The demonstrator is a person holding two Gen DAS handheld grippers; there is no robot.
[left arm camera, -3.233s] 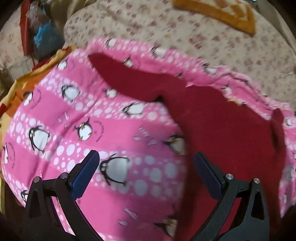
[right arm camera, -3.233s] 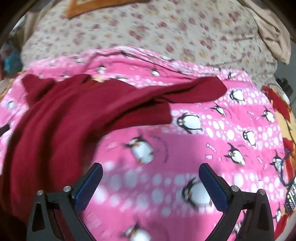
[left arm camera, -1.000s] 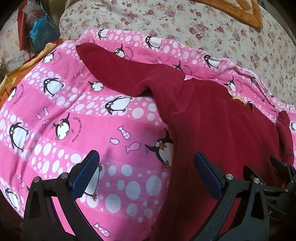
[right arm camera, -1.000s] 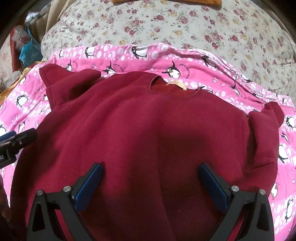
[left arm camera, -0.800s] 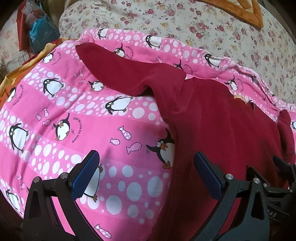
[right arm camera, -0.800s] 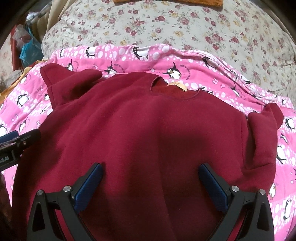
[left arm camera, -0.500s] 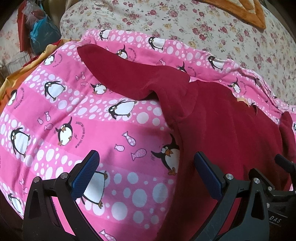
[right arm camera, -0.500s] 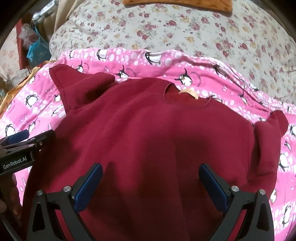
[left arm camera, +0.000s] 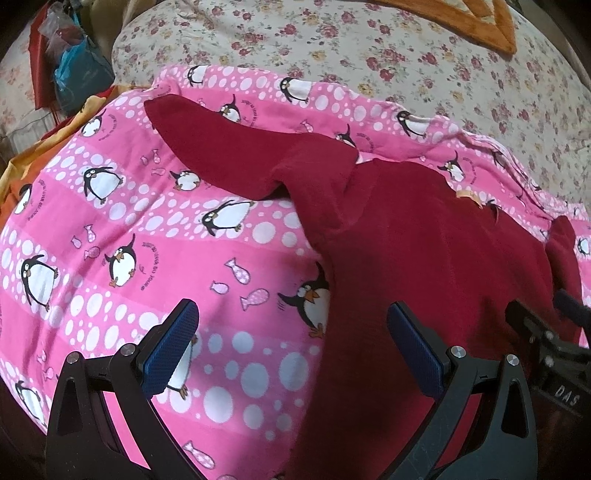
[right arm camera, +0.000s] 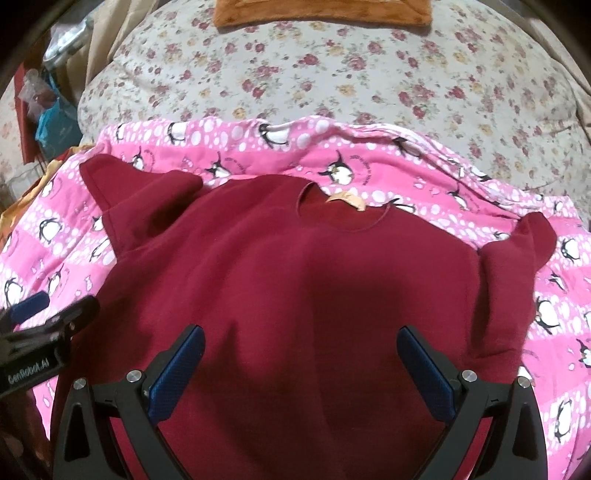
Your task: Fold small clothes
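Observation:
A dark red sweatshirt point(right arm camera: 314, 280) lies spread flat, front up, on a pink penguin blanket point(right arm camera: 461, 184), its collar with a tan label point(right arm camera: 347, 201) at the far side. Its left sleeve point(left arm camera: 236, 155) stretches out to the far left; the right sleeve point(right arm camera: 517, 266) is bent beside the body. My left gripper point(left arm camera: 291, 343) is open and empty over the sweatshirt's left edge point(left arm camera: 424, 240). My right gripper point(right arm camera: 301, 369) is open and empty above the sweatshirt's lower middle. The left gripper also shows at the left of the right wrist view point(right arm camera: 40, 317).
The blanket point(left arm camera: 110, 240) covers a bed with a floral quilt point(right arm camera: 332, 74). An orange cushion point(right arm camera: 321, 11) lies at the far side. Bags and clutter point(left arm camera: 70, 70) stand past the bed's left edge. Yellow-orange cloth point(left arm camera: 29, 162) peeks out at the left.
The sweatshirt went from crumpled to spread flat. In the last second both grippers drew back and up a little, both staying open; the cloth has not moved.

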